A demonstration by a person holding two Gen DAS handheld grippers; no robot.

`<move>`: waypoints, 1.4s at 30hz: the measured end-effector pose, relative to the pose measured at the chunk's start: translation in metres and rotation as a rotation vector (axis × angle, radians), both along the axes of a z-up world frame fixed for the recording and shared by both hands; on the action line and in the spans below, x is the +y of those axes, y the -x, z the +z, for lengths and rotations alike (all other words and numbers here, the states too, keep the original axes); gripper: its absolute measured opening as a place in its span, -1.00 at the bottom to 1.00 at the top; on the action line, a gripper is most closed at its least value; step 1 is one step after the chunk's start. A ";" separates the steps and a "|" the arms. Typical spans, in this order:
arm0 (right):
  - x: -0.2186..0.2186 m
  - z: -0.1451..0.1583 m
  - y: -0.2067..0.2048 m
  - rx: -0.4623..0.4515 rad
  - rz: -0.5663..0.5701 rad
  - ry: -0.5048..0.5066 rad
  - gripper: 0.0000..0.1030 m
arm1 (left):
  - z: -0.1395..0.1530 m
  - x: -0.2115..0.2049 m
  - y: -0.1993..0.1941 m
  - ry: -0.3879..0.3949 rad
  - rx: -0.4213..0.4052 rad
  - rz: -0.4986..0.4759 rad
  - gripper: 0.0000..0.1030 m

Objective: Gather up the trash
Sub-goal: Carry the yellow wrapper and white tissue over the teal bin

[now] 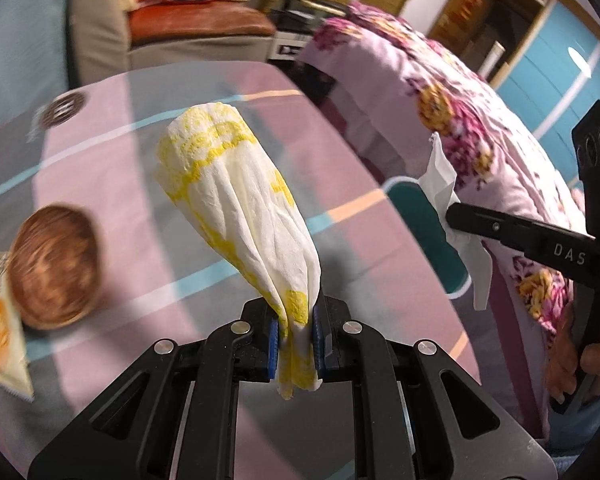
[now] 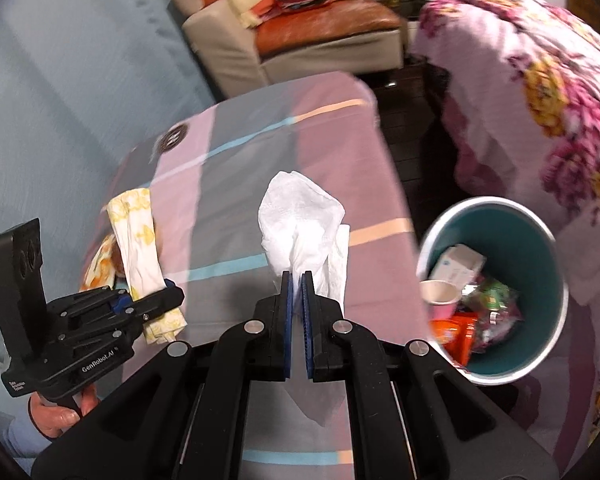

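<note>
My left gripper (image 1: 296,340) is shut on a crumpled white and yellow napkin (image 1: 236,196), held up above the striped tablecloth (image 1: 148,240). My right gripper (image 2: 298,292) is shut on a plain white tissue (image 2: 300,216), also lifted off the table. In the left wrist view the right gripper (image 1: 452,216) shows at the right with the white tissue (image 1: 444,176) hanging from it. The right wrist view shows the left gripper (image 2: 164,296) at the lower left with the yellow napkin (image 2: 136,236). A teal trash bin (image 2: 532,248) stands on the floor right of the table, holding a paper cup, wrappers and a box.
A brown round bowl (image 1: 52,268) and an orange and white snack packet (image 1: 0,320) lie on the table's left side. A dark round coaster (image 1: 62,108) lies at the far edge. A bed with a floral cover (image 2: 540,80) stands right of the bin; a beige sofa (image 2: 284,32) behind.
</note>
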State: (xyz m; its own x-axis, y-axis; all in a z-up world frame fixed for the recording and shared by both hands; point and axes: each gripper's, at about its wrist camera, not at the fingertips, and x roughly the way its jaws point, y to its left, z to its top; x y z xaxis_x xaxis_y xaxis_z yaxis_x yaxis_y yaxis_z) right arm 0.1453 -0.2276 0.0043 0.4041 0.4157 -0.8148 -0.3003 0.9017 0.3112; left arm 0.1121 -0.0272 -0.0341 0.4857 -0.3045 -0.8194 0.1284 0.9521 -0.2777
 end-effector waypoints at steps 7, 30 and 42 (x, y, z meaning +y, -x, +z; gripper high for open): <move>-0.067 0.001 -0.004 -0.019 -0.123 -0.015 -0.90 | 0.000 -0.071 -0.027 -0.011 -0.005 -0.121 -0.74; -0.201 -0.036 -0.027 0.051 -0.351 -0.042 -0.89 | -0.036 -0.206 -0.091 -0.033 0.077 -0.324 -0.73; -0.211 -0.044 -0.033 0.070 -0.371 -0.041 -0.88 | -0.044 -0.220 -0.098 -0.056 0.077 -0.336 0.22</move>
State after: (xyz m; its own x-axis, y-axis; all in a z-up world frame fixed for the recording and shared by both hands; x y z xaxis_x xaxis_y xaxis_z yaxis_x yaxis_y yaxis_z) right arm 0.1785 -0.4386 -0.0398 0.4774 0.2840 -0.8315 0.0678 0.9316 0.3571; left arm 0.2105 -0.2477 -0.0783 0.3019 -0.3902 -0.8699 0.4177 0.8743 -0.2472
